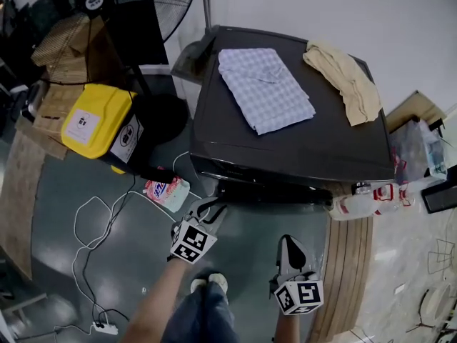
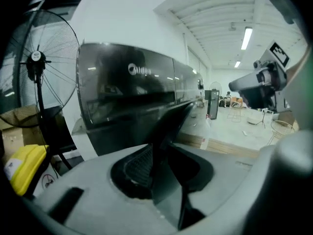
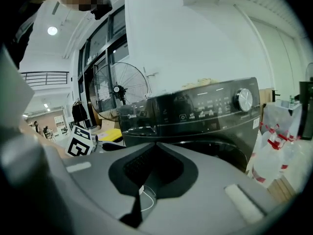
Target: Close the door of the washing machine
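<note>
Front-loading washing machine (image 1: 285, 141) seen from above, a checked shirt (image 1: 265, 88) and a beige cloth (image 1: 346, 81) lying on its top; its door (image 1: 275, 193) stands ajar at the lower front as a dark band. The left gripper (image 1: 211, 209) is at the door's left end, its jaws narrowed onto the thin dark door panel. The right gripper (image 1: 289, 245) hangs apart from the machine front, jaws together on nothing.
</note>
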